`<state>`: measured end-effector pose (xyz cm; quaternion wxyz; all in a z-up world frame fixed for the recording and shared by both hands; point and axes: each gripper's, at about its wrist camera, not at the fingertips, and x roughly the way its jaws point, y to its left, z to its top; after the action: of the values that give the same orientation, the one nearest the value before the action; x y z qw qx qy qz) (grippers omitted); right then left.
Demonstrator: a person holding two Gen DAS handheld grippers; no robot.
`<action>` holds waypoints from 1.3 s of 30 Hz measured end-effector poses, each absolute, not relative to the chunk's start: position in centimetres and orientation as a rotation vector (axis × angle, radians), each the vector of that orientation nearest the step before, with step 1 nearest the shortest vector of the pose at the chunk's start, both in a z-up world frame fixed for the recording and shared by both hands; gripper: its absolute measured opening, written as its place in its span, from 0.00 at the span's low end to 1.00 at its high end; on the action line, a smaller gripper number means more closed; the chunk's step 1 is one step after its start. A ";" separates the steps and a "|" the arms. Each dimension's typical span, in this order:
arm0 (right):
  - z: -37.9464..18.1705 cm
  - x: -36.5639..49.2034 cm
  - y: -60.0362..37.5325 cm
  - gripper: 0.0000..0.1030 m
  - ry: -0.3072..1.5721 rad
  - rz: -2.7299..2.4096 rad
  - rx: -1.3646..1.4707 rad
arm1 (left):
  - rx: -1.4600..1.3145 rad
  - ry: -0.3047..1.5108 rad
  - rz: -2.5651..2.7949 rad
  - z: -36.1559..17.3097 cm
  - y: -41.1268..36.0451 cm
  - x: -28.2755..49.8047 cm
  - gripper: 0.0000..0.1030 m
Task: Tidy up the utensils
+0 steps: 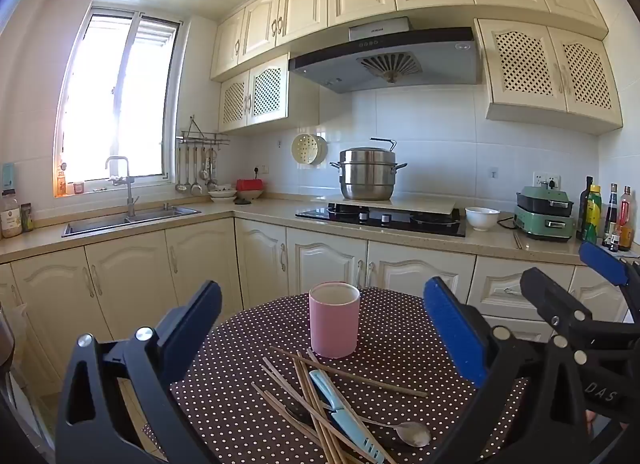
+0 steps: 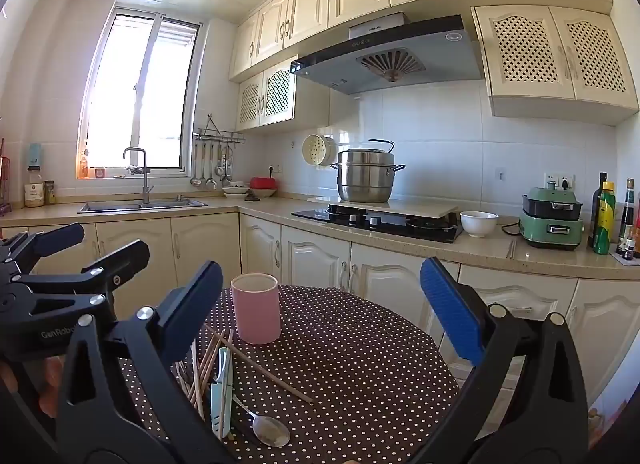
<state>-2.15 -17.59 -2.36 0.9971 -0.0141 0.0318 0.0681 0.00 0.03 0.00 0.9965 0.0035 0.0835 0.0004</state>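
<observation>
Cream cabinets and a beige counter wrap the kitchen behind us, with a steel steamer pot on the stove and a white bowl just beside the stove's right end. Nearer to us stands a round table under a brown polka-dot cloth, and it carries everything we are sorting.

Our left gripper hangs spread wide above the table's near edge, grasping nothing. Our right gripper is likewise released, its blue pads far apart and bare.

A pink cup stands upright toward the far edge of the table; from the left wrist view it sits between our left fingers, though apart from them. At the near edge lies a loose heap: wooden chopsticks crossing one another, a light-blue knife resting on top of them, and a metal spoon with its bowl toward the right. One chopstick angles out across the cloth, away from the pile.
</observation>
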 end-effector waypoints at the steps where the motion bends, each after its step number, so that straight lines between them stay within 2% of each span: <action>1: -1.8 -2.3 -17.6 0.94 0.066 0.135 -0.026 | 0.007 0.167 0.001 0.1 -0.2 -0.2 0.96; 39: -2.1 -2.2 -18.0 0.94 0.075 0.136 -0.019 | 0.006 0.169 0.000 0.0 0.0 -0.1 0.96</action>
<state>-2.23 -17.99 -2.08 0.9969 -0.0093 0.0376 0.0682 -0.11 -0.04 -0.01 0.9964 0.0031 0.0842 0.0001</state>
